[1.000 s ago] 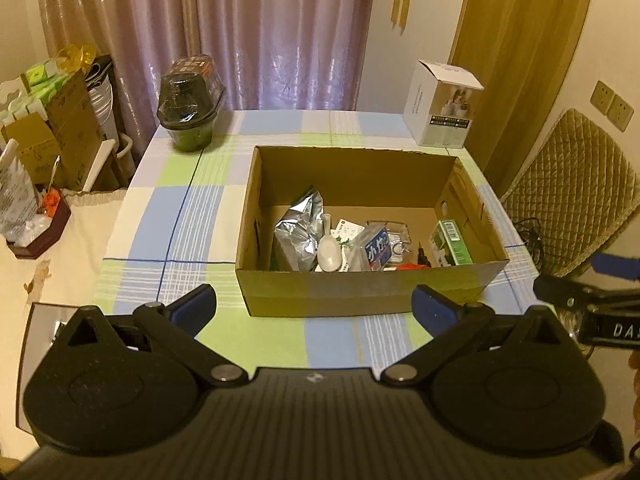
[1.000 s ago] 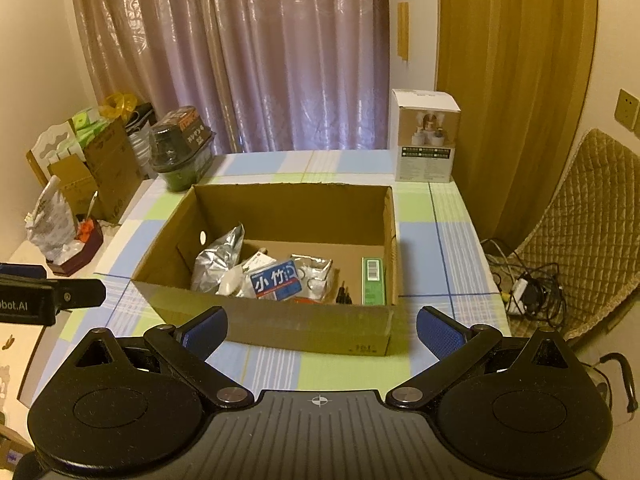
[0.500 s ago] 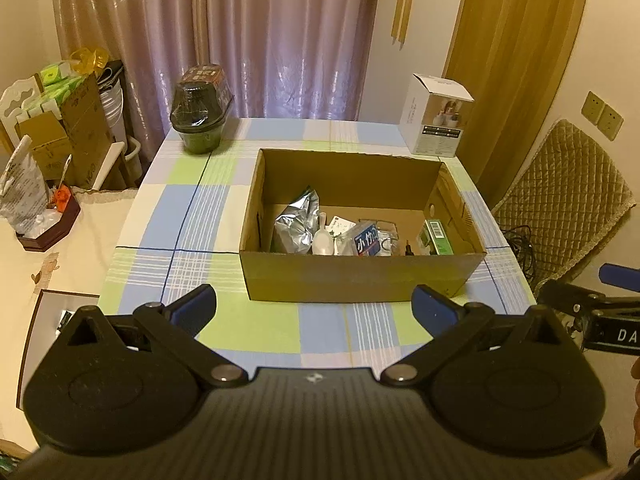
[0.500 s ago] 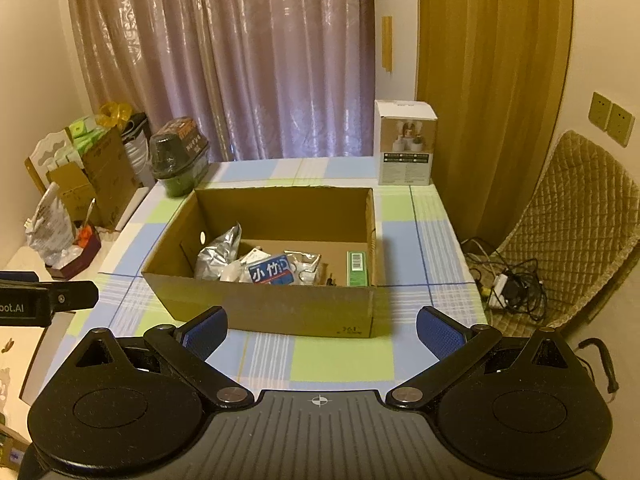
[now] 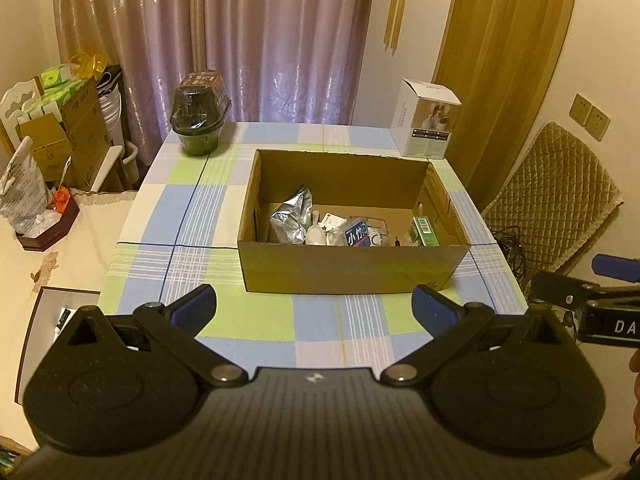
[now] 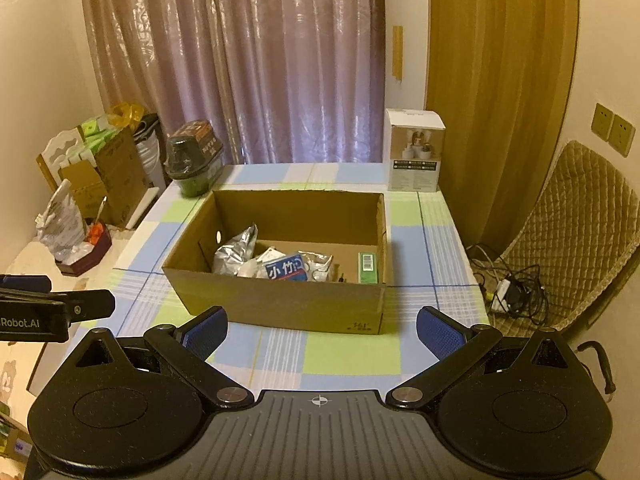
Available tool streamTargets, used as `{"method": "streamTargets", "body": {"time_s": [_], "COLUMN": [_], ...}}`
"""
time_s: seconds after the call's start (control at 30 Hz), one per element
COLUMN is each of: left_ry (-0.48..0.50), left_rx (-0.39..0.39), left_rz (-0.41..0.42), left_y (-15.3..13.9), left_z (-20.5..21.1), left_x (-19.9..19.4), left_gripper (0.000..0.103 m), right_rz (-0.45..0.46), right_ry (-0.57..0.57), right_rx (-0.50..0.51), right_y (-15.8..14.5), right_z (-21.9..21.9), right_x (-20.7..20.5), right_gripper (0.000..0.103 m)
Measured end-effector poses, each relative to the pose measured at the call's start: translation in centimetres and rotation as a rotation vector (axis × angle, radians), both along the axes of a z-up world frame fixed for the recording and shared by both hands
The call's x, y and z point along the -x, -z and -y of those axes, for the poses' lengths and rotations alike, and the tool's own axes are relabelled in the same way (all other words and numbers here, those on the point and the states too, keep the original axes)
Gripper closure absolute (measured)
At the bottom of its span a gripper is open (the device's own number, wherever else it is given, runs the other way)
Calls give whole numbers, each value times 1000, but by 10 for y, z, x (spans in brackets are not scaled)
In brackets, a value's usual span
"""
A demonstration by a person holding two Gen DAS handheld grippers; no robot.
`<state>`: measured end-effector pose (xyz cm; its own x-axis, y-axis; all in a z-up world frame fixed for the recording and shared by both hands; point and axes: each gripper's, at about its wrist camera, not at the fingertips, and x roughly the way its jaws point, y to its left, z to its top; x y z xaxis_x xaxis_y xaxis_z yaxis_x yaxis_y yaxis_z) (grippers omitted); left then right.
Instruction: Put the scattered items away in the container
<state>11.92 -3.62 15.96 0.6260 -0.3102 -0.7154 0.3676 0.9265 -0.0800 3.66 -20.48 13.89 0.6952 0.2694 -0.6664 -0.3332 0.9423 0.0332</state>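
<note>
One cardboard box [image 5: 352, 268], one white carton [image 5: 426, 124], one lidded tub [image 5: 199, 120], two grippers.

At the bottom of the frame the right gripper [image 6: 319, 330] is spread wide with nothing between its blue pads [image 6: 438, 334], held back from a cardboard box [image 6: 280, 300] at frame centre on a checked tablecloth [image 6: 352, 354]. Inside the box lie a silver foil bag [image 6: 234, 252], a blue packet [image 6: 286, 269] and a green carton [image 6: 368, 267]. The left gripper [image 6: 60, 308] pokes in at the left edge, and a white box [image 6: 414, 150] stands behind the cardboard box, towards the upper right.
</note>
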Motion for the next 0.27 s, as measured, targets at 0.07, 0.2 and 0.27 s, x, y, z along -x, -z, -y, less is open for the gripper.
{"method": "streamTargets", "body": {"time_s": [0.07,0.2,0.27], "left_ry": [-2,-11,-21], "left_rx": [1,0,-5], "left_rz": [1,7,15], "left_y": [0,1,1], "left_z": [-1,-3,-4], "left_x": [2,4,4], "left_gripper": [1,1,1], "right_rz": [-3,-11,-18], "right_ry": [1,4,9], "right_rx": [1,4,5], "right_y": [2,6,9], "right_z": [0,1,2], "right_x": [1,2,2], "right_gripper": [0,0,0]}}
